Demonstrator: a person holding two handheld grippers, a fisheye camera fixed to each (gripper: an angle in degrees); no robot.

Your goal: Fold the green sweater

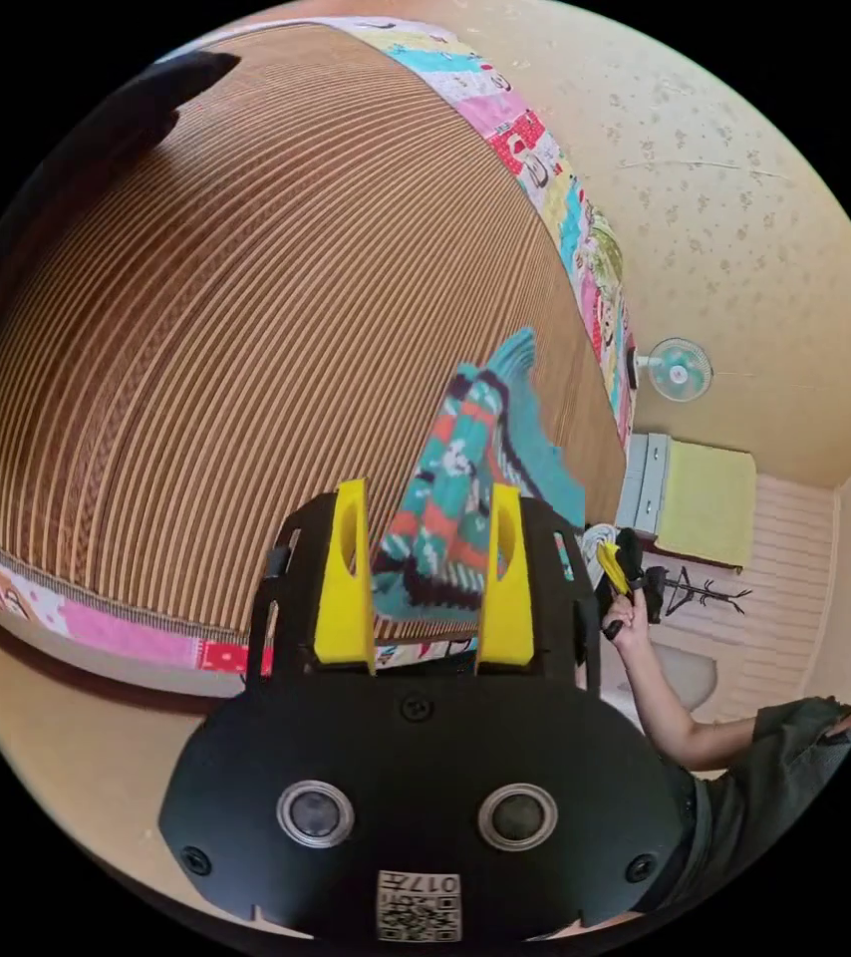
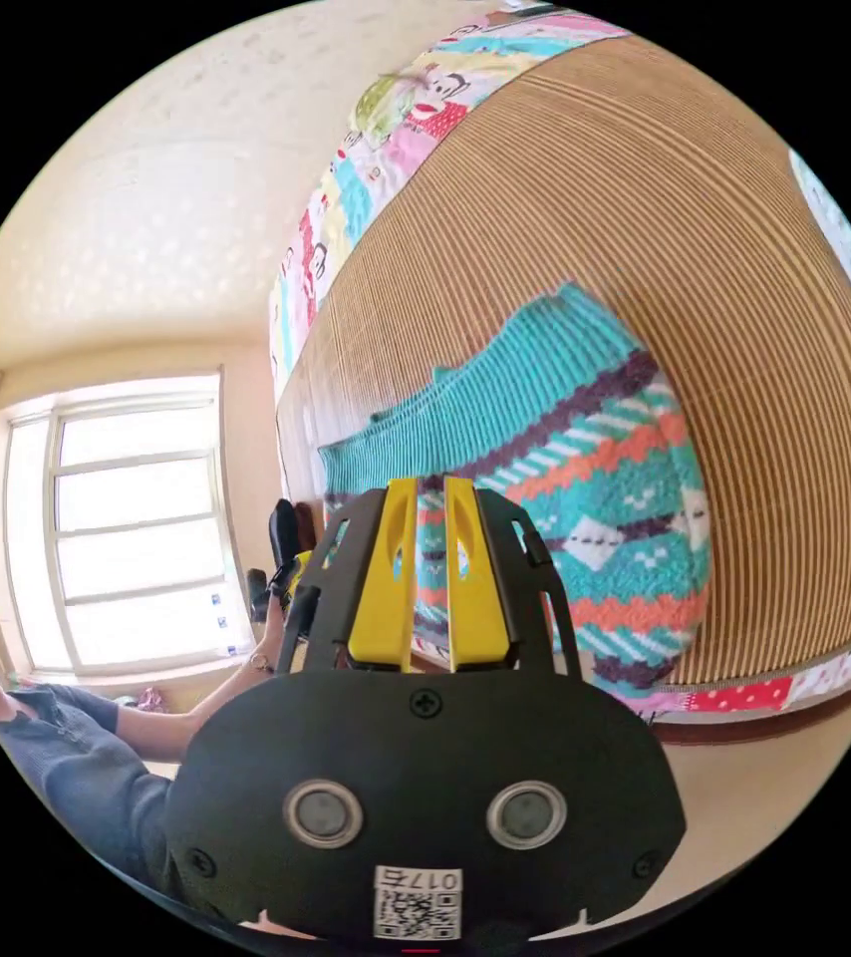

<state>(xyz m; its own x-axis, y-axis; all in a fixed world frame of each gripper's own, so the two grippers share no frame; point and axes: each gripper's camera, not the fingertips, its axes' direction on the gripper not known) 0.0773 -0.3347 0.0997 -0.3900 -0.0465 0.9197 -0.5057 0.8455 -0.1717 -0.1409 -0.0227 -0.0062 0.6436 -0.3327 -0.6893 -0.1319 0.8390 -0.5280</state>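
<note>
The sweater (image 2: 585,498) lies on the mat (image 2: 645,249), near the mat's edge closest to both tongs. Beyond the right gripper (image 2: 428,588) it spreads ahead and to the right, its folded bulk just past the jaws. Ahead of the left gripper (image 1: 425,578) the sweater sits between and beyond the spread jaws, the bare mat stretching left and farther away.

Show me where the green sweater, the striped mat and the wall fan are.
green sweater (image 2: 585,439): right gripper view, on its plain turquoise upper part.
striped mat (image 1: 246,329): left gripper view, on a bare part of its ribbed surface.
wall fan (image 1: 680,371): left gripper view, on its round head.
</note>
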